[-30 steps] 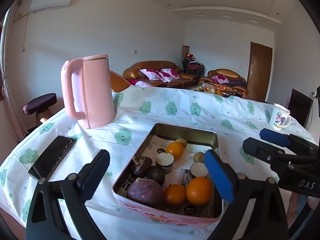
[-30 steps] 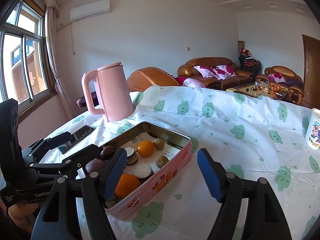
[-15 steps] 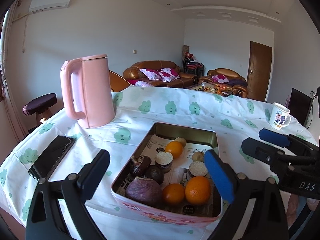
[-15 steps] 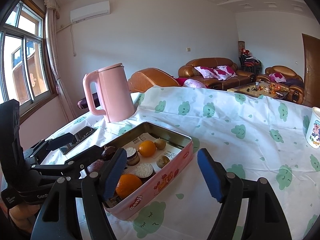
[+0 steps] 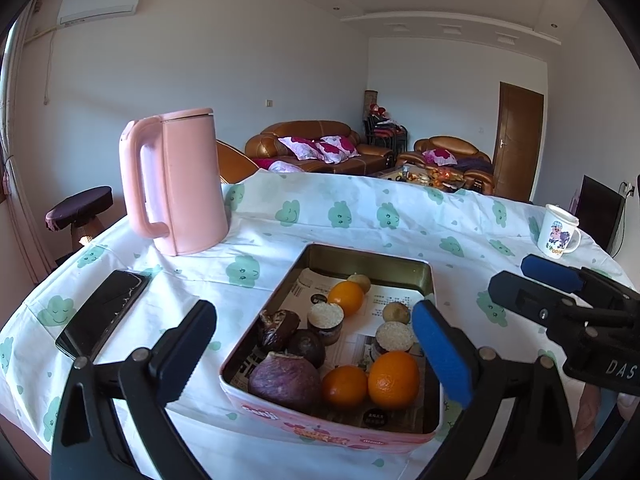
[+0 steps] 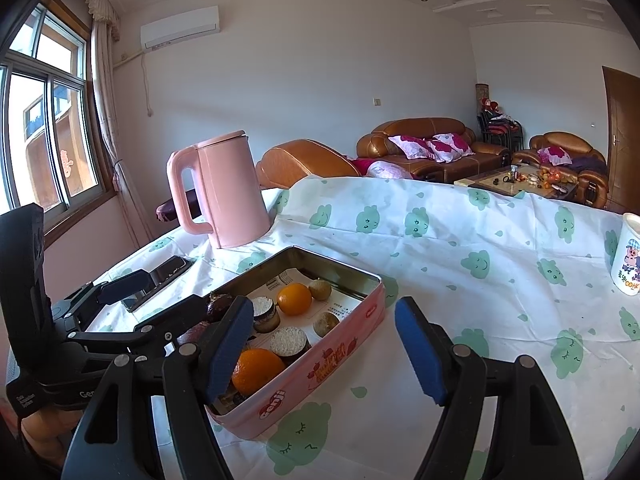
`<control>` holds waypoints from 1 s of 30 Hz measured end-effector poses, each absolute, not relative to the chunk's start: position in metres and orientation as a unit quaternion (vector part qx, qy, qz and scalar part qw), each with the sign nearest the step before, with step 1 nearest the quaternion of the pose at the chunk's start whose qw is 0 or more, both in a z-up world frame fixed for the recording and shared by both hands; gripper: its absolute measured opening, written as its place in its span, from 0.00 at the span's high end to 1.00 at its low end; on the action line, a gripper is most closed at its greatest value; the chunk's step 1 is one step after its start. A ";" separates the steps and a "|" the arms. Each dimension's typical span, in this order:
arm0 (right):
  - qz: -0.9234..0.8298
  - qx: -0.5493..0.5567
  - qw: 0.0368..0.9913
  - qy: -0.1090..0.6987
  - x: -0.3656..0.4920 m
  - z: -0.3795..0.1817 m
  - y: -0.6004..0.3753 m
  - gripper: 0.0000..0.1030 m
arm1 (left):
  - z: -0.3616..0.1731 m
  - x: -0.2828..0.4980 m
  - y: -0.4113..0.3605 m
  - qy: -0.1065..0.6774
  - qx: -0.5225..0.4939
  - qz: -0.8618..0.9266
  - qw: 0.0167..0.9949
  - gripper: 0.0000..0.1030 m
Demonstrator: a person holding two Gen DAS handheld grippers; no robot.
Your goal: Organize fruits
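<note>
Both grippers hover at the near edge of the table, jaws spread wide, nothing in either one. Far left, the phone (image 5: 102, 314) lies flat and the pink kettle (image 5: 176, 182) stands behind it, well apart from the action. Left gripper (image 5: 316, 354) looks straight down the tin (image 5: 360, 256), and all the fruit sits inside: a big purple fruit (image 5: 286, 380) in the near left corner, darker ones (image 5: 306, 346) behind it, two oranges (image 5: 394, 378) side by side at the near wall, a third orange (image 5: 346, 297) further back, two small brownish fruits (image 5: 396, 312) to the right, plus two little white-topped tubs (image 5: 326, 316). Right gripper (image 6: 324, 344) hangs just off the tin's right wall, over the tablecloth (image 6: 500, 280), mug (image 6: 630, 258) far right.

Fruit already in the tin fits either a finished sort or one about to be reshuffled; this moment can't settle it. Whatever gets picked, the judgement is the same: they're packed close, so come in from above, straddle one round fruit only, close gently, and keep clear of the tin's walls.
</note>
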State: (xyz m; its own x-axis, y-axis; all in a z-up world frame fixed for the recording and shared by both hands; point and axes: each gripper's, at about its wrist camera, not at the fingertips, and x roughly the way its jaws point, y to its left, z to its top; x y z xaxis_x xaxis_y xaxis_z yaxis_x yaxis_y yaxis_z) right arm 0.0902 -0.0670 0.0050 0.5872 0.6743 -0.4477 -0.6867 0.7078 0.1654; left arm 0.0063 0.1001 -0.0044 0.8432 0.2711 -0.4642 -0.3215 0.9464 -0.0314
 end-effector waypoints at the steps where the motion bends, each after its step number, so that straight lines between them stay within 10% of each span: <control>1: 0.382 -0.012 0.891 0.245 0.090 0.005 -0.066 0.28 | -0.004 0.006 0.100 0.232 -0.054 0.155 0.959 0.01; 30: 0.370 -0.009 0.896 0.244 0.092 -0.002 -0.083 0.27 | -0.002 0.008 0.094 0.235 -0.045 0.164 0.957 0.00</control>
State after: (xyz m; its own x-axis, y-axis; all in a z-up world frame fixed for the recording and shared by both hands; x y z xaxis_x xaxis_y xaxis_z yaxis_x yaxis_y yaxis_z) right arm 0.0918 -0.0827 -0.0025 0.6066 0.6593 -0.4442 -0.6679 0.7257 0.1651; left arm 0.0077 0.0944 -0.0019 0.8356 0.2929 -0.4647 -0.3354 0.9420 -0.0093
